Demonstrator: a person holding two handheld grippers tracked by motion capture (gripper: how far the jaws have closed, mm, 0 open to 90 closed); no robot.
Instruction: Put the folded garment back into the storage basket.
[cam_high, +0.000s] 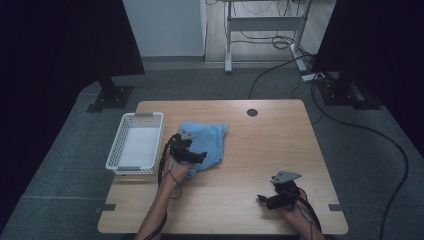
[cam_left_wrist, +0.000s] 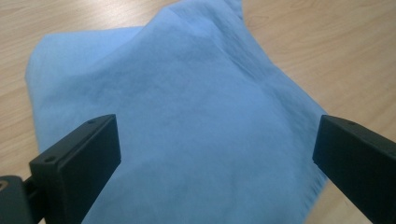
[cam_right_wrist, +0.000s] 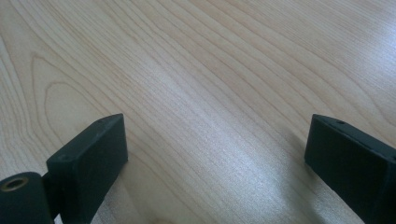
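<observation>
One blue cloth (cam_left_wrist: 187, 121) (crumpled, no clear axis)

Lab: black curtains (cam_high: 55, 45), floor cables (cam_high: 280, 67).

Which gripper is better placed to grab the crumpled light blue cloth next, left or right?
Left. The left gripper hangs open over the crumpled light blue cloth, jaws spread across it. The right gripper is open over bare wooden table, well away.

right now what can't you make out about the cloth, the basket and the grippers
- Blue cloth: its near edge, cut off by the bottom of the left gripper view; in the high view the left gripper covers its near part.
- White basket: contents too small to tell in the high view.
- Right gripper: jaws apart over bare table.
</observation>
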